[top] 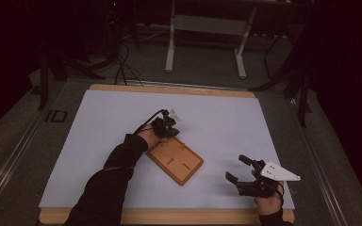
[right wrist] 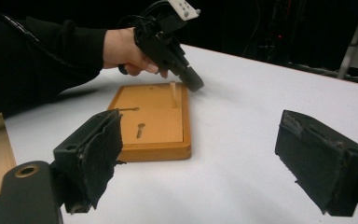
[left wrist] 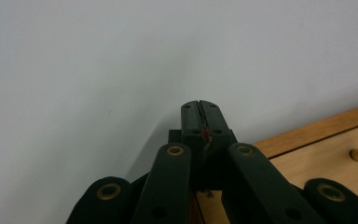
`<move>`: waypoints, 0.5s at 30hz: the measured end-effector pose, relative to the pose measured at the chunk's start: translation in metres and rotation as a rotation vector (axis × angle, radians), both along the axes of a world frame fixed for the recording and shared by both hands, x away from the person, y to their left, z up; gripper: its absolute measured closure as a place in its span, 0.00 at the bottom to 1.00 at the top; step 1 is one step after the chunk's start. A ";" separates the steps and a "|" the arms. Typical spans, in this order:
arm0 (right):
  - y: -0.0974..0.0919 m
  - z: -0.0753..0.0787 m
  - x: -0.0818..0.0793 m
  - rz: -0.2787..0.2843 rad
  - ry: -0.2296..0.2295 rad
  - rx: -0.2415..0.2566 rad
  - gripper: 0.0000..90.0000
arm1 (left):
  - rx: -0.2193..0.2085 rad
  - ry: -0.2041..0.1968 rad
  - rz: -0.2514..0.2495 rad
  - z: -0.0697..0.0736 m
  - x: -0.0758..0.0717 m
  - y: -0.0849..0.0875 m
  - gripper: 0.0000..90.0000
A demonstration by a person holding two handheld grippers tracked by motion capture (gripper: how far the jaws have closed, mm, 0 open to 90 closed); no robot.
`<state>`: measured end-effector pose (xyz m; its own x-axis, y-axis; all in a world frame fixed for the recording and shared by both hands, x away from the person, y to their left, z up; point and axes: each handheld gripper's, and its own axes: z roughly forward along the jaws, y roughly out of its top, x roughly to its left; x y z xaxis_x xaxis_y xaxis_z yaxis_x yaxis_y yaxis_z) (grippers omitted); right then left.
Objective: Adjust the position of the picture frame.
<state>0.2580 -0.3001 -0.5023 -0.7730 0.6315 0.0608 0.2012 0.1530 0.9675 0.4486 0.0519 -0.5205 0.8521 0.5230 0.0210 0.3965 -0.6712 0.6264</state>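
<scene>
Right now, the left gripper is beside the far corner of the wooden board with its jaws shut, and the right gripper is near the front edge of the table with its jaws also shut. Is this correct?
Not quite. The right gripper has its jaws wide open, as the right gripper view shows. The rest holds: the left gripper is beside the far corner of the wooden board with jaws shut, and the right gripper is near the table's front edge.

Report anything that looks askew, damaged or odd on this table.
The wooden board lies at a slant to the table's edges. The right gripper's black pads look frayed and chipped at their edges. Nothing looks spilled.
</scene>
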 end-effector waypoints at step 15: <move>0.004 -0.002 0.001 0.000 0.005 -0.012 0.16 | 0.020 0.010 0.018 0.001 -0.018 0.035 1.00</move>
<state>0.2592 -0.2963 -0.5038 -0.7725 0.6324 0.0573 0.2059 0.1641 0.9647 0.4304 0.0872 -0.5194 0.8430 0.5374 0.0231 0.4144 -0.6763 0.6091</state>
